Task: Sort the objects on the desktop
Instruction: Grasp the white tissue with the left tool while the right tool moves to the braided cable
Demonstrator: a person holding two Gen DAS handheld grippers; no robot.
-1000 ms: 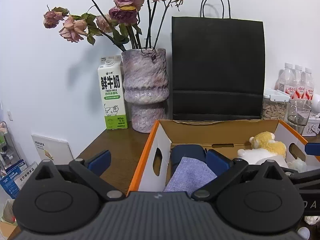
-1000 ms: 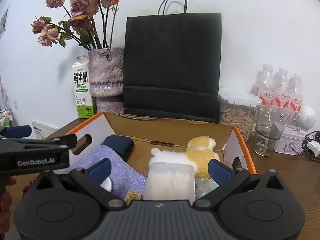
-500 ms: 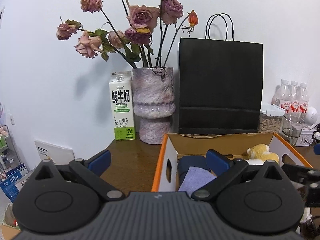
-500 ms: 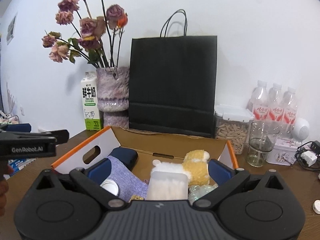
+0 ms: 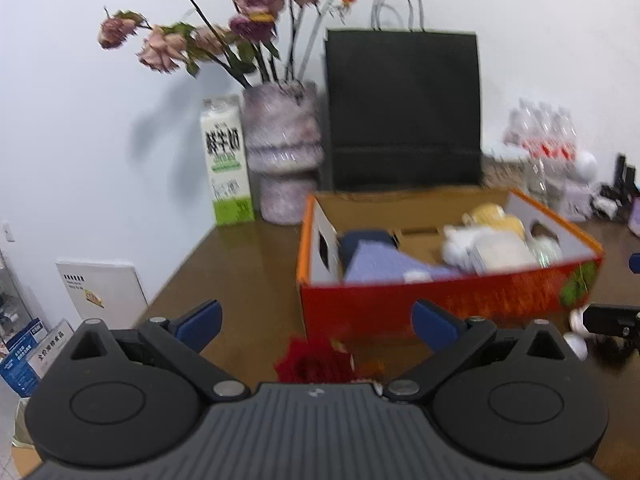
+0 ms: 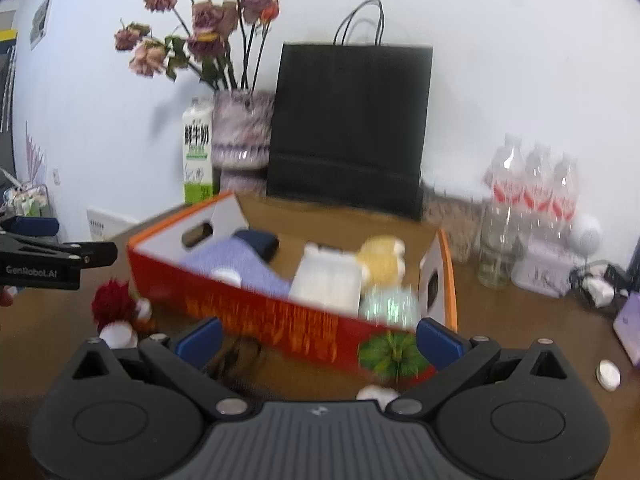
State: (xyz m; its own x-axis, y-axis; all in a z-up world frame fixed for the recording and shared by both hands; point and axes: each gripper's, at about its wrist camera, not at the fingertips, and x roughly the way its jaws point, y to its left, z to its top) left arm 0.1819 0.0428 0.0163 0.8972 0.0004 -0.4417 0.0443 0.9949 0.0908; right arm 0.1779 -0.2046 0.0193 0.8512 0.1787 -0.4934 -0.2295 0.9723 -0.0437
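Red box (image 5: 448, 304) on brown table (image 5: 248, 280), both tongs (image 5: 316, 322) (image 6: 318, 340) spread, empty.

The red-and-orange cardboard box (image 5: 440, 300) sits open on the desk, stuffed with a purple cloth (image 6: 240, 264), a yellow-white plush (image 6: 382, 258) and a white container (image 6: 328, 282). 1 fuzzy red toy (image 6: 114, 304) lies on the desk just outside its front corner.

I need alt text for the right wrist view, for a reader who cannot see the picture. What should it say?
An open gripper points at a red and orange cardboard box on a brown table, holding a purple cloth, a white container and a yellow plush toy. Behind stand a black paper bag, a vase of dried roses and a milk carton. The picture is blurred.
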